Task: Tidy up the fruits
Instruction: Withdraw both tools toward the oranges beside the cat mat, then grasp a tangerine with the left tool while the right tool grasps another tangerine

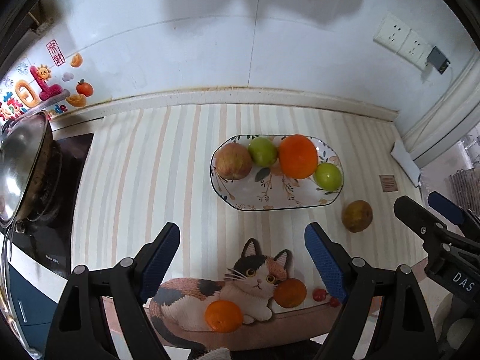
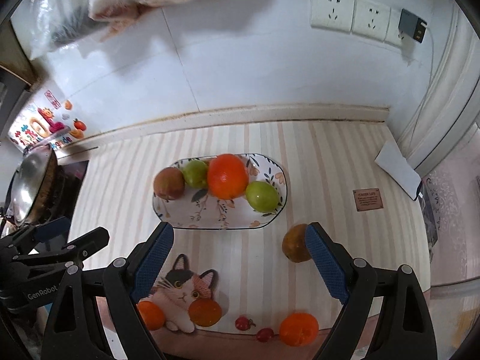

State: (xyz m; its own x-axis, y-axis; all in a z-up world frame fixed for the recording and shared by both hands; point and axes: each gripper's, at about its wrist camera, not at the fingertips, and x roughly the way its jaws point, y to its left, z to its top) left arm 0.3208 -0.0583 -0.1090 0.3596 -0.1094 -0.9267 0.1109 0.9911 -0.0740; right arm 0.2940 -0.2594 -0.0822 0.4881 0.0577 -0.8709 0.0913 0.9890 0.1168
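Orange [image 1: 298, 156], apple [image 1: 233, 161], two green fruits sit plated; we judge brownish round fruit [image 2: 295, 243] beside right gripper [image 2: 240, 267] remains; both grippers wide, empty.

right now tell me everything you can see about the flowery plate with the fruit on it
The plate is an elongated white dish with cut corners, a thin dark rim and a painted pattern of leaves and flowers; it looks ceramic. It lies flat on the striped mat, near the wall. A reddish apple, two green apples and a large orange sit along its far side; the near half is bare.
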